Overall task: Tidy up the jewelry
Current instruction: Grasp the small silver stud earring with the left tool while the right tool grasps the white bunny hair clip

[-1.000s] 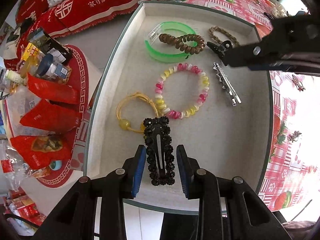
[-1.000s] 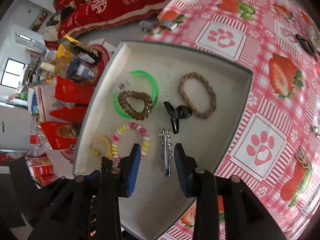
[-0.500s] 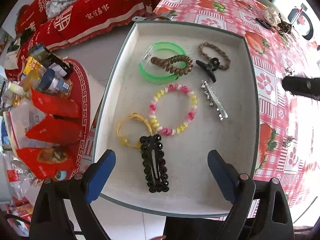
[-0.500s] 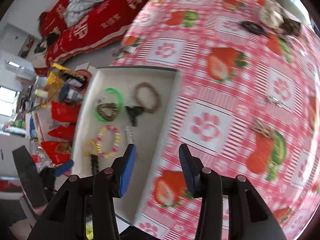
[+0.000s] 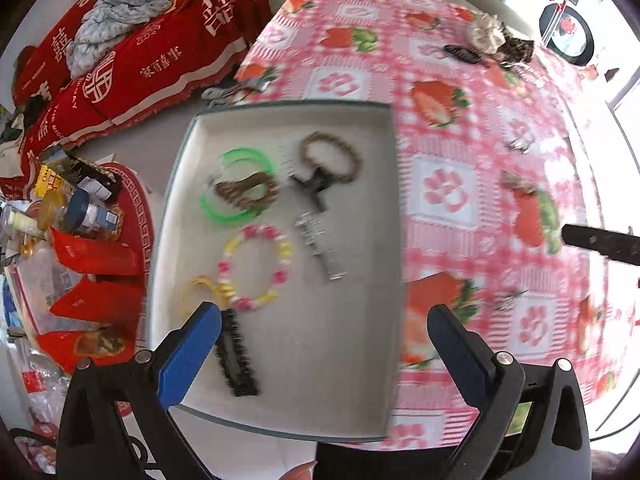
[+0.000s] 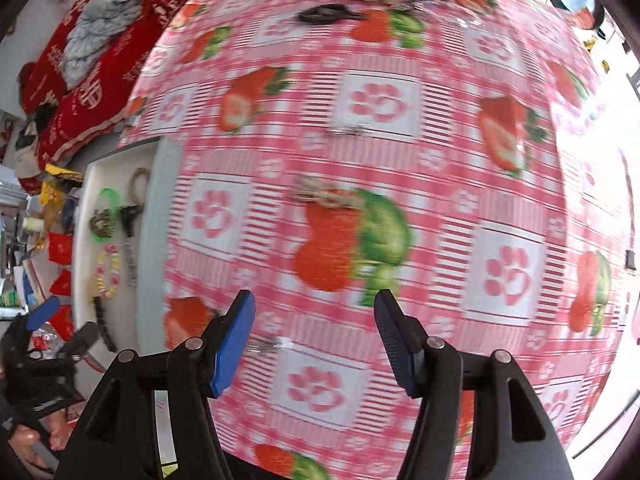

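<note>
A desk point(image 5: 460, 128) under a pink strawberry cloth point(image 6: 360, 152) stood beside a sofa draped in red blankets point(image 5: 132, 52), with bright daylight washing in from the right.

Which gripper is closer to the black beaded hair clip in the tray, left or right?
Left. The left gripper is open right beside the black beaded hair clip; the right gripper is out over the tablecloth, away from the tray.

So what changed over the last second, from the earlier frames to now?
The left gripper opened, let go of the black beaded clip and backed away, leaving it in the tray. The right gripper opened and swung from the tray out over the tablecloth. The other pieces in the tray stayed put.
</note>
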